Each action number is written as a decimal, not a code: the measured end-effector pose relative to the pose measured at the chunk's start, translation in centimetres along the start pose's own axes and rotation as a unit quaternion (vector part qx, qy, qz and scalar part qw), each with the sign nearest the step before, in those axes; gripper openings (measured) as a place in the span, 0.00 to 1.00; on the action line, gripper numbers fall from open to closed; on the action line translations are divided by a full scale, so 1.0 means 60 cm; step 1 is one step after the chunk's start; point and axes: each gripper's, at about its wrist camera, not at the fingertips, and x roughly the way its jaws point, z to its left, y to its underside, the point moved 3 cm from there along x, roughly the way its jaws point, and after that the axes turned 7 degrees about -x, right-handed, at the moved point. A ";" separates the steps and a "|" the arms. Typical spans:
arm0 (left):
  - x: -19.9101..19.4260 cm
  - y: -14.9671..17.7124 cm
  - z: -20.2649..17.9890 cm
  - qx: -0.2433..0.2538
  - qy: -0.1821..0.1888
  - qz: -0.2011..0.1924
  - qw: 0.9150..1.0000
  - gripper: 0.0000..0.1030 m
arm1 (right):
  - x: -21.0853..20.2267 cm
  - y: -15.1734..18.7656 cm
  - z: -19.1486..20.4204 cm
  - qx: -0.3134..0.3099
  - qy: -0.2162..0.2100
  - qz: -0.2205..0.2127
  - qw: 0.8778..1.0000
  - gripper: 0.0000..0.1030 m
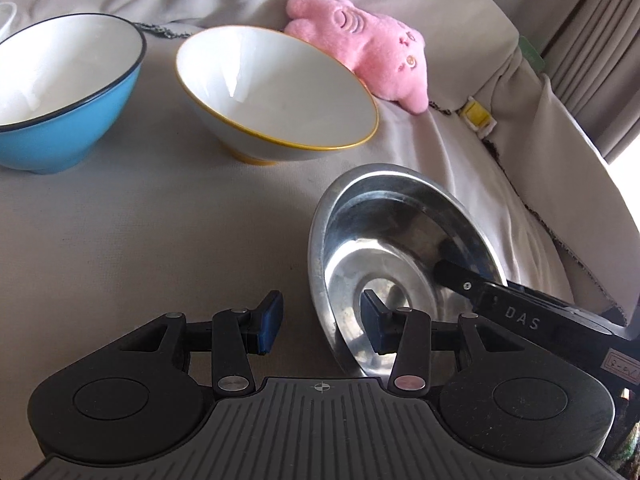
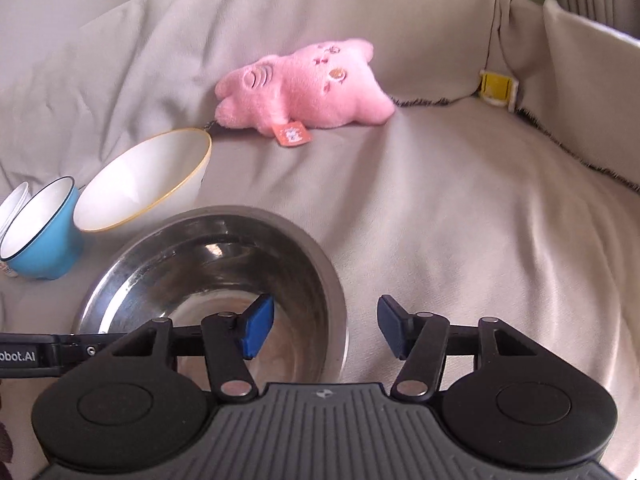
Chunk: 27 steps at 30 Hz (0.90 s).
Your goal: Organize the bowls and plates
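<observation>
Left gripper (image 1: 320, 322) open, straddling steel bowl (image 1: 394, 248) rim

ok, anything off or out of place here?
Yes: a pink plush toy lies on its side behind the bowls, not dishware. The white bowl looks tilted on the soft cover. Nothing spilled or visibly broken.

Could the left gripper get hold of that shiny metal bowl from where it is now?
Probably yes. The left gripper is open and its fingers straddle the near rim of the steel bowl, one outside, one inside. The right gripper straddles the opposite rim but doesn't block it.
</observation>
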 end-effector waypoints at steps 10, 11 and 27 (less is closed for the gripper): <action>-0.110 0.011 0.056 0.023 0.019 -0.027 0.999 0.30 | -0.060 0.018 0.117 -0.027 -0.052 0.029 0.998 0.33; -0.131 0.012 0.069 0.025 0.016 -0.040 0.999 0.30 | -0.068 0.015 0.140 -0.034 -0.060 0.027 0.997 0.33; -0.439 -0.018 0.372 -0.019 -0.101 -0.175 0.979 0.31 | -0.087 -0.037 0.590 -0.199 -0.202 0.015 0.959 0.33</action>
